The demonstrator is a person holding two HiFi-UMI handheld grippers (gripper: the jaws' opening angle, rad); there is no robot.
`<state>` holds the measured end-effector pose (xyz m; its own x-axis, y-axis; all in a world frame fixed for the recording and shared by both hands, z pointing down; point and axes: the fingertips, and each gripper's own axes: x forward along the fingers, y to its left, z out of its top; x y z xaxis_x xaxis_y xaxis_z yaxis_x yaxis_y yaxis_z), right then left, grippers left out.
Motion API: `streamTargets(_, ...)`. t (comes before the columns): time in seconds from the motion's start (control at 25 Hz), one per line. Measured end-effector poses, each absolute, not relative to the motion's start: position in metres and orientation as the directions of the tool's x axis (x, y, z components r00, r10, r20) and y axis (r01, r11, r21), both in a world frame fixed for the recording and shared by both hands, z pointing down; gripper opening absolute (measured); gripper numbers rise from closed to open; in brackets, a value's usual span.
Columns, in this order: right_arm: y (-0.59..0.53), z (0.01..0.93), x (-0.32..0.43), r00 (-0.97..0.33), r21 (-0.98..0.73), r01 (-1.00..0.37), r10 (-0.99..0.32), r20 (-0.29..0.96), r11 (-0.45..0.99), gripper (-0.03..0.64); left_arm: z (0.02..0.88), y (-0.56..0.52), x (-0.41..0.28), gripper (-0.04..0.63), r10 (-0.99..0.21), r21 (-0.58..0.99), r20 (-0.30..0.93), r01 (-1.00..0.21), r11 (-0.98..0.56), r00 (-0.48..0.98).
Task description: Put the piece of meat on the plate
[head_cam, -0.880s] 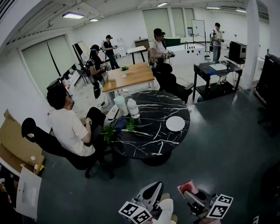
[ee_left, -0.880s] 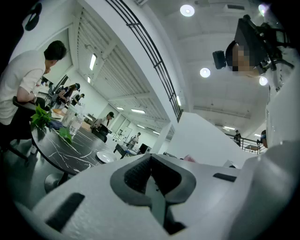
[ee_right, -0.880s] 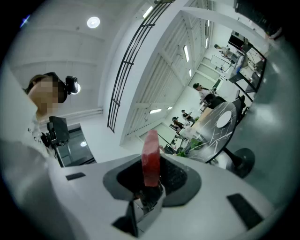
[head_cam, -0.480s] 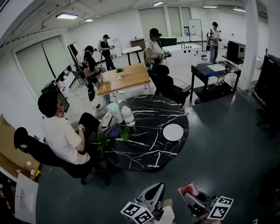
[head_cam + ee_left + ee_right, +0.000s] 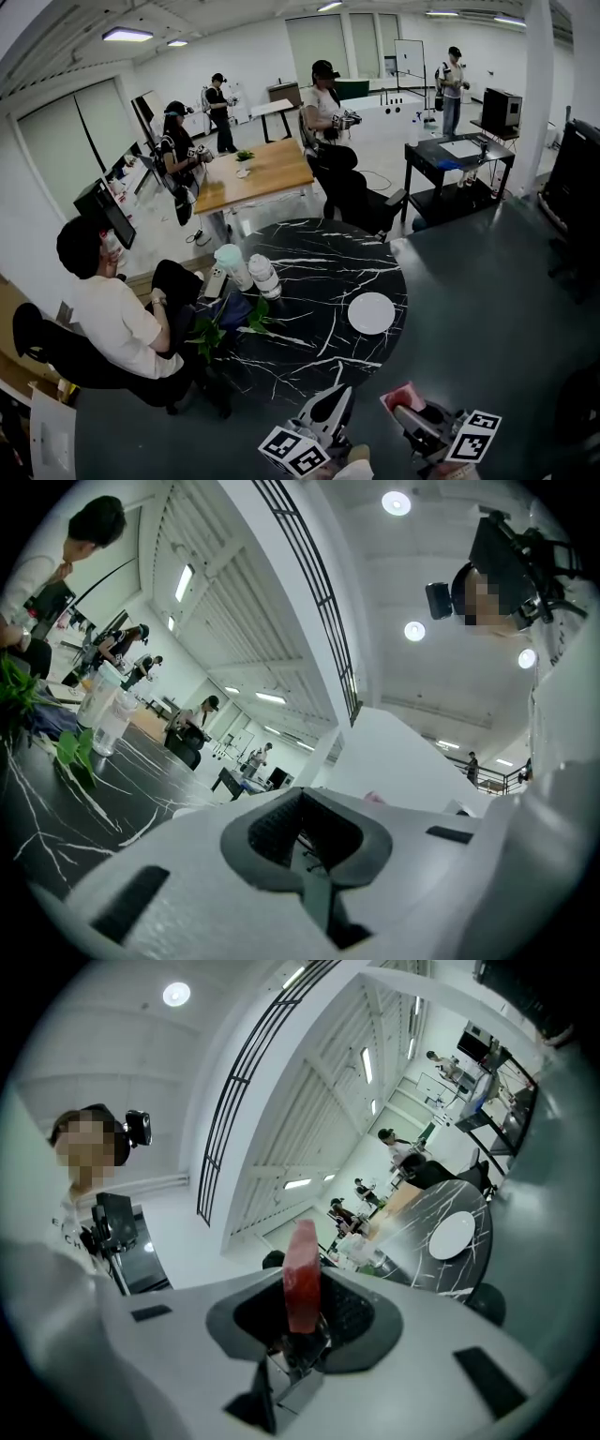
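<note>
A red and pink piece of meat (image 5: 401,397) stands upright between the jaws of my right gripper (image 5: 410,411), which is shut on it; the right gripper view shows the meat (image 5: 303,1274) pinched in that gripper (image 5: 301,1314). Beside it, my left gripper (image 5: 337,400) is shut and holds nothing, its pads meeting in the left gripper view (image 5: 305,829). Both grippers hang low at the near edge of the head view, short of the table. A white plate (image 5: 371,312) lies bare on the right side of the round black marble table (image 5: 319,253). The plate (image 5: 452,1235) is far ahead in the right gripper view.
Two bottles (image 5: 263,277) and a leafy plant (image 5: 220,328) stand on the table's left side. A person (image 5: 108,314) sits in a chair at its left. A black chair (image 5: 356,192) stands behind it, a wooden table (image 5: 253,173) and a black cart (image 5: 455,159) farther back. Dark floor lies between me and the table.
The table and plate have come closer and lower in the head view. Both grippers keep their places at the bottom edge, the meat still held in the right one.
</note>
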<state>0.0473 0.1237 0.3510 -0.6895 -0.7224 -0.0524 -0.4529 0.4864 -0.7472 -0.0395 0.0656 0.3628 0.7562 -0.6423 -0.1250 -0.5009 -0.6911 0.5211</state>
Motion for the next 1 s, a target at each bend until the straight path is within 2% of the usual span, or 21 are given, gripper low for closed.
streamTargets(0.52, 0.048, 0.371, 0.051, -0.670, -0.760, -0.481, -0.742, -0.002, 0.437, 0.092, 0.382, -0.011, -0.030, 0.009, -0.602, 0.530, -0.129, -0.458, -0.714, 0.788)
streamTargets(1.0, -0.048, 0.401, 0.054, -0.737, -0.774, -0.453, -0.675, 0.046, 0.442, 0.092, 0.405, -0.103, -0.035, 0.009, -0.687, 0.522, -0.065, -0.562, -0.641, 0.723)
